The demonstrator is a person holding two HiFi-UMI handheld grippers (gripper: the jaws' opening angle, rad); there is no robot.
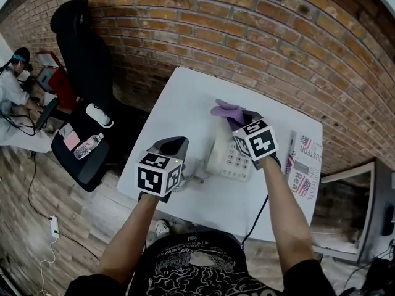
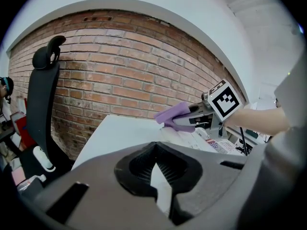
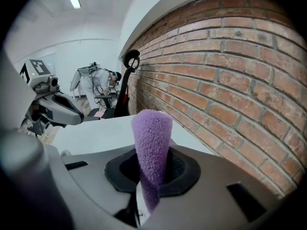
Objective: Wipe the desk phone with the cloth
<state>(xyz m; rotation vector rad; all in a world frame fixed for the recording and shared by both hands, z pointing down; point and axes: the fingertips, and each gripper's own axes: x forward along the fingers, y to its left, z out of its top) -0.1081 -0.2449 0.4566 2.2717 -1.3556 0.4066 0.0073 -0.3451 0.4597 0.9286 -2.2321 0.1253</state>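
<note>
A white desk phone (image 1: 225,159) sits on the white table (image 1: 185,103), right of the middle. My right gripper (image 1: 237,121) hovers over the phone's far end, shut on a purple cloth (image 1: 227,111). In the right gripper view the cloth (image 3: 152,138) stands up as a rolled tube out of the right gripper (image 3: 151,174). My left gripper (image 1: 174,143) is held left of the phone, above the table's near left part. Its jaws meet at the tips with nothing between them (image 2: 154,147). The left gripper view shows the cloth (image 2: 172,114) above the phone (image 2: 192,139).
A brick wall runs behind the table. A black office chair (image 1: 83,60) stands left, with a bottle (image 1: 86,145) on its seat. A flag-printed booklet (image 1: 302,165) lies right of the phone. A black cable (image 1: 256,217) hangs off the near edge. A person (image 1: 12,85) sits far left.
</note>
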